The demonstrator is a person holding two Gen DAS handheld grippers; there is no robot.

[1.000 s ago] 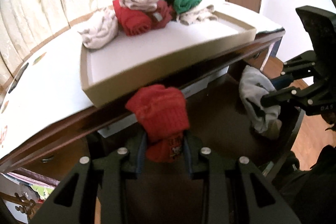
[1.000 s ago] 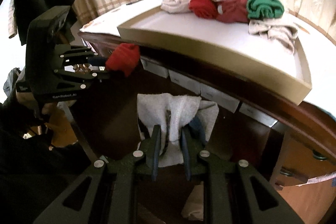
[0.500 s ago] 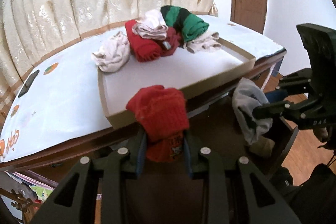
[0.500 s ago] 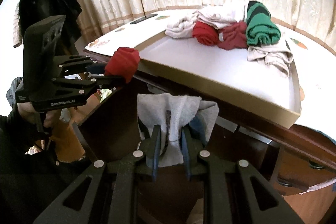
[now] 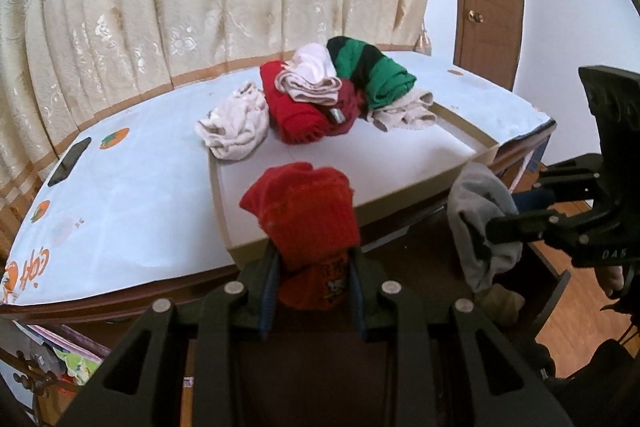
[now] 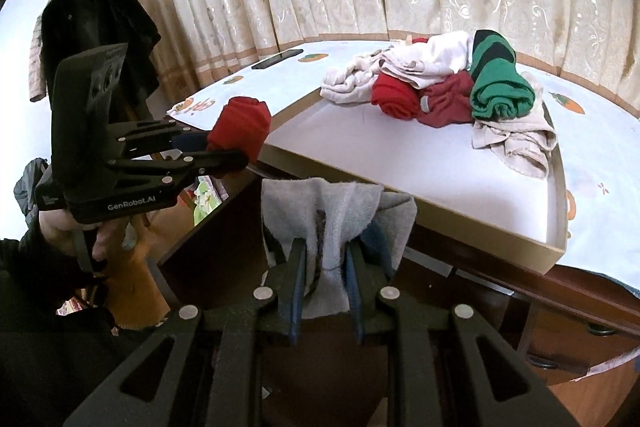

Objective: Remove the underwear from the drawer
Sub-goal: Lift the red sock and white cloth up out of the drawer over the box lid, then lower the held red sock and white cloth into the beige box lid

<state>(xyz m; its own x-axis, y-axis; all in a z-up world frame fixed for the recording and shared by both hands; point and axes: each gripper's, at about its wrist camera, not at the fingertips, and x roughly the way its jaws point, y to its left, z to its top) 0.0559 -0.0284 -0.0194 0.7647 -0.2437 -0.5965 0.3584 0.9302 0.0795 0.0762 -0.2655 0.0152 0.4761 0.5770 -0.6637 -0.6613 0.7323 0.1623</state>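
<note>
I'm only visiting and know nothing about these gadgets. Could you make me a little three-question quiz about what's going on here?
1. What colour is the garment in the left gripper?
2. True or false: the right gripper is empty.
3. Where does the green-and-black roll lie: A in the shallow tray, B on the floor?

Key: 1 red underwear; 2 false, it grips grey underwear; 3 A.

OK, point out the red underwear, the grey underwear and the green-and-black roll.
red underwear [image 5: 308, 211], left wrist view, on its bunched upper part.
grey underwear [image 6: 336, 211], right wrist view, on its front fold.
green-and-black roll [image 6: 500, 91], right wrist view, on its green side.
</note>
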